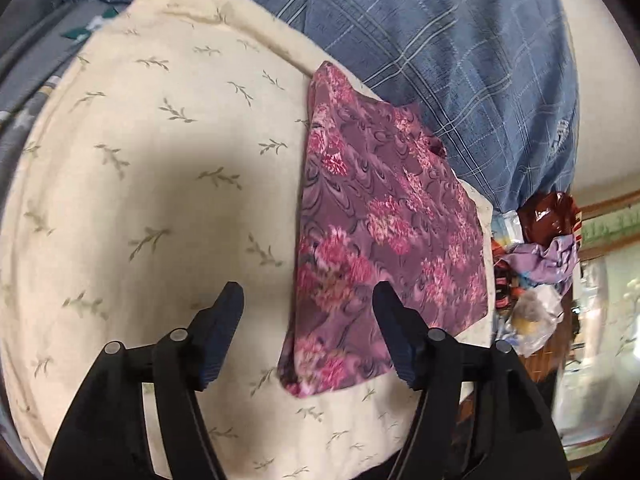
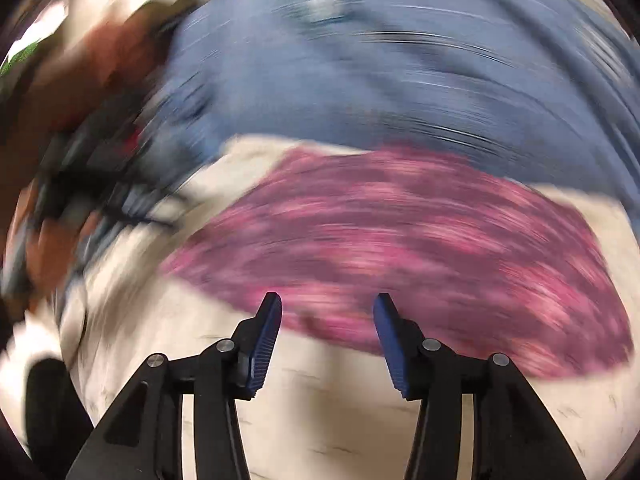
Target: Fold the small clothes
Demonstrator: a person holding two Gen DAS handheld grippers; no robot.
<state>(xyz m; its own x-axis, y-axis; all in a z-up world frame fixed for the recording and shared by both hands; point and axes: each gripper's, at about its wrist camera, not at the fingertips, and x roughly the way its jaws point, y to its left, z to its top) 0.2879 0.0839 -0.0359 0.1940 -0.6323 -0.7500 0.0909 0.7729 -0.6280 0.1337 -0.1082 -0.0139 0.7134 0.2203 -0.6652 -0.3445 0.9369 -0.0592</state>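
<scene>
A small purple garment with pink flowers lies folded flat on a cream pillow with a leaf print, near the pillow's right edge. My left gripper is open and empty above the garment's near left edge. The right wrist view is heavily motion-blurred; the purple garment shows there as a wide streak on the cream pillow. My right gripper is open and empty just above the garment's near edge.
A blue plaid cloth lies behind the pillow and also shows in the right wrist view. A heap of plastic bags and crumpled lilac cloth sits off the pillow's right side. Grey fabric lies at the left.
</scene>
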